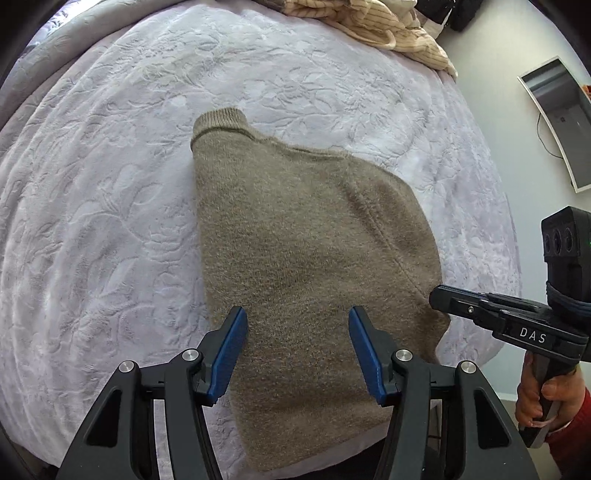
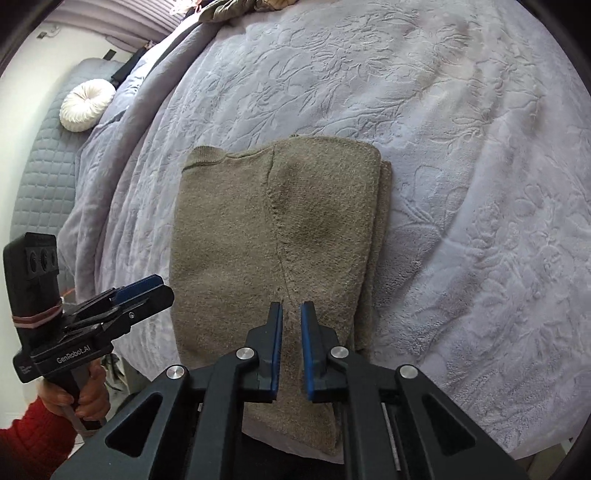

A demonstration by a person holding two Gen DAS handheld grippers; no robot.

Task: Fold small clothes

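A taupe knit sweater [image 1: 295, 221] [image 2: 258, 221] lies folded into a long rectangle on the lilac embossed bedspread [image 1: 110, 184] [image 2: 461, 184], its ribbed collar [image 1: 221, 122] at the far left corner. My left gripper [image 1: 297, 312] [image 2: 155, 286] is open over the sweater's near end, its blue pads apart and holding nothing. My right gripper [image 2: 291, 304] [image 1: 437, 297] hovers above the sweater's near right part, by a seam. Only a narrow slit is left between its jaws, and nothing is in it.
A heap of cream striped clothes [image 1: 388, 26] sits at the bed's far edge. A white round cushion [image 2: 86, 107] rests on a grey quilted surface [image 2: 40, 177] to the left. Hands in red sleeves [image 1: 546, 398] [image 2: 85, 398] hold both handles. The bed's near edge runs under the grippers.
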